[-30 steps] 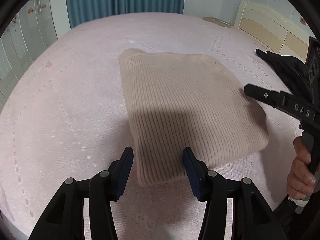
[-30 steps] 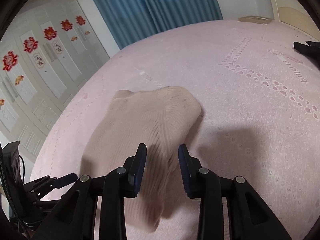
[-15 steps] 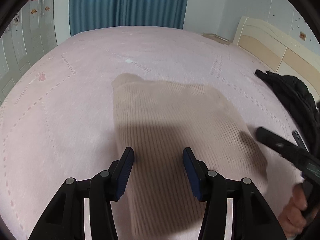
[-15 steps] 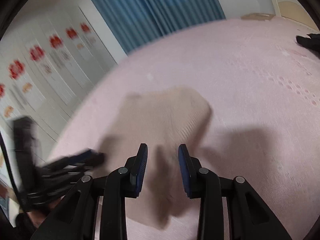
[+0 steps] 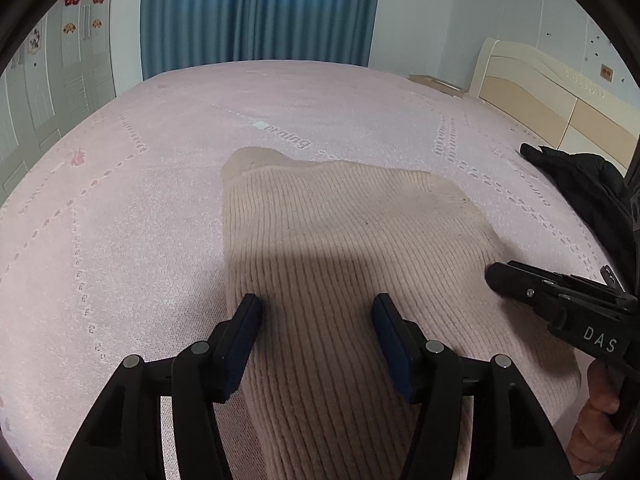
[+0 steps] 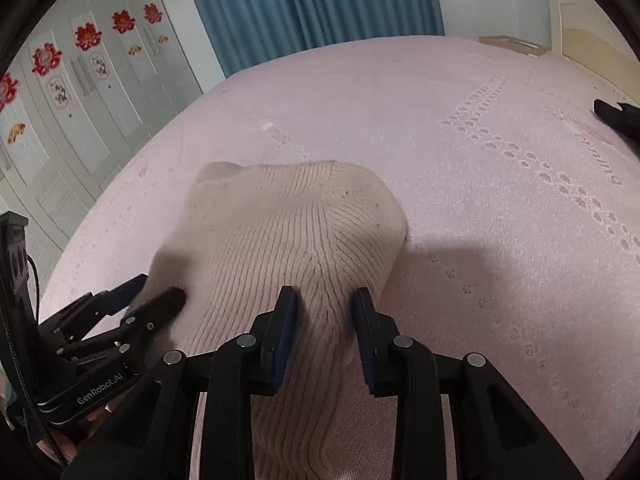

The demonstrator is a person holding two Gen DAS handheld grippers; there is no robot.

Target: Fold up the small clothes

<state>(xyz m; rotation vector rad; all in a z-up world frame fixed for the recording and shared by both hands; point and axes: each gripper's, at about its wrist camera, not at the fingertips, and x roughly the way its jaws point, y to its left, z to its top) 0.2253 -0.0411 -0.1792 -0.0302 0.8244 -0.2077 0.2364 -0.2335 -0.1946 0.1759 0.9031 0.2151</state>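
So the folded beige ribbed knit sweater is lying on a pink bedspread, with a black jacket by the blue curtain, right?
Not quite. The black jacket lies by the cream headboard, not the blue curtain; the left wrist view shows it. The folded beige ribbed knit sweater does lie on the pink bedspread.
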